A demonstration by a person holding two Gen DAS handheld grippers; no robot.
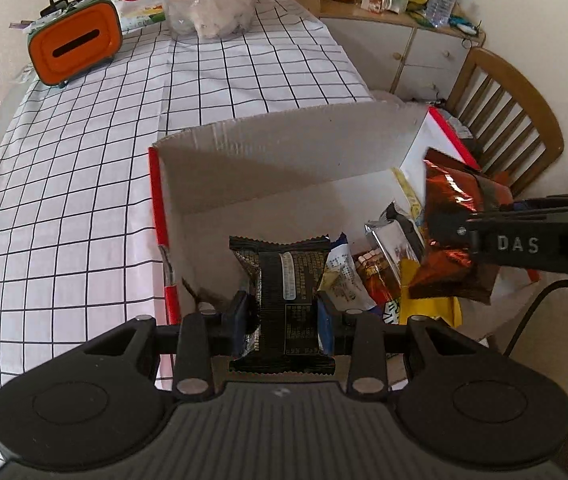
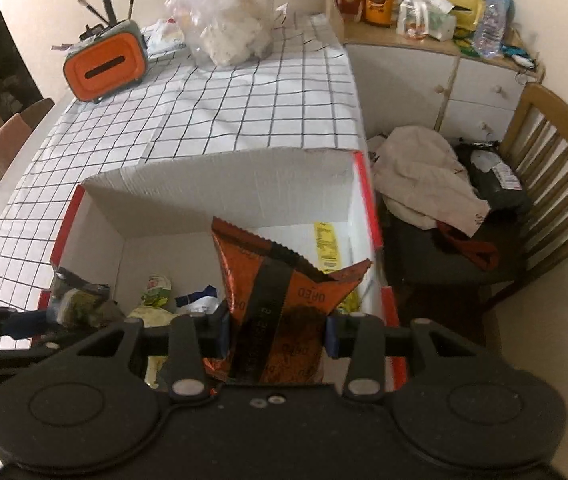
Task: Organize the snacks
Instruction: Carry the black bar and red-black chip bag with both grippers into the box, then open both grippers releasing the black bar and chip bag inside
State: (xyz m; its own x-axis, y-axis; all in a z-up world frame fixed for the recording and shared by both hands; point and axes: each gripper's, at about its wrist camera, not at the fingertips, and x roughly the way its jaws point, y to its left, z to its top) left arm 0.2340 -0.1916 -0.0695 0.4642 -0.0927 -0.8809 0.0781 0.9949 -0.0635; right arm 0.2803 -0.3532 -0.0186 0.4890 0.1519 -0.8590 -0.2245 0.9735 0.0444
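Observation:
My left gripper [image 1: 284,316] is shut on a black snack packet [image 1: 284,280] and holds it over the near end of a white cardboard box with red edges [image 1: 159,208]. My right gripper [image 2: 278,334] is shut on an orange-brown Oreo packet [image 2: 276,276], held above the same box [image 2: 220,184]. In the left wrist view the right gripper [image 1: 464,236] comes in from the right with the shiny orange packet [image 1: 452,200]. Several other snack packets [image 1: 368,268] lie loose on the box floor.
The box sits on a table with a black-grid white cloth [image 1: 84,160]. An orange tissue box [image 1: 74,46] and a clear plastic bag [image 1: 208,0] stand at the far end. A wooden chair [image 2: 544,184] with clothes and a cabinet [image 2: 444,80] are on the right.

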